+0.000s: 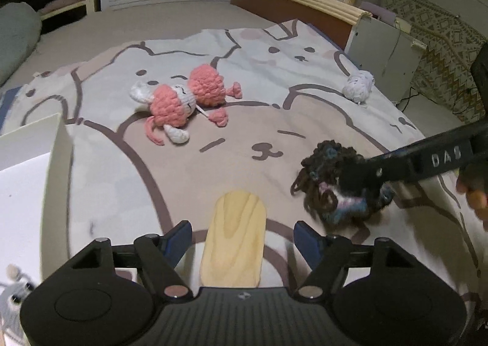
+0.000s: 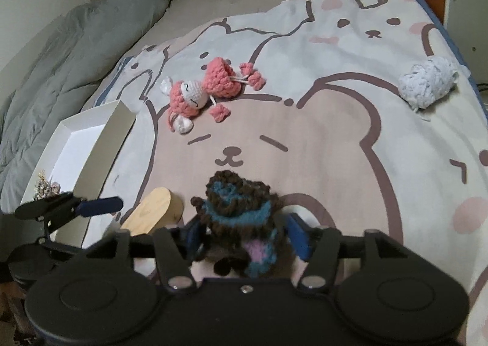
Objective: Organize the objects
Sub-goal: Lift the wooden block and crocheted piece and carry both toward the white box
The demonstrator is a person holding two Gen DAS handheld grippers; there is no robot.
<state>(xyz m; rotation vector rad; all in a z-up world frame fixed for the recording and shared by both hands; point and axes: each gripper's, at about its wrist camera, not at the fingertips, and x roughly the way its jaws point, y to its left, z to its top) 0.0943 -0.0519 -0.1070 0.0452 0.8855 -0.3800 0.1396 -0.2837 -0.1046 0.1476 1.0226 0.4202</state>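
A dark brown and blue crochet toy (image 2: 241, 211) sits between the fingers of my right gripper (image 2: 244, 239), which is shut on it just above the bedsheet; it also shows in the left wrist view (image 1: 338, 184). My left gripper (image 1: 244, 242) is open, its fingers on either side of a pale wooden block (image 1: 235, 236) lying on the sheet; the block also shows in the right wrist view (image 2: 154, 213). A pink and white crochet doll (image 1: 186, 99) lies further out, also in the right wrist view (image 2: 207, 89). A white crochet ball (image 1: 358, 86) lies at the far right, also in the right wrist view (image 2: 427, 82).
A white open box (image 2: 91, 144) stands at the left of the sheet, with a small grey toy (image 1: 12, 294) inside near its front end. A grey duvet (image 2: 61, 53) lies beyond it. A wooden headboard shelf (image 1: 305, 1) with clutter runs along the far right.
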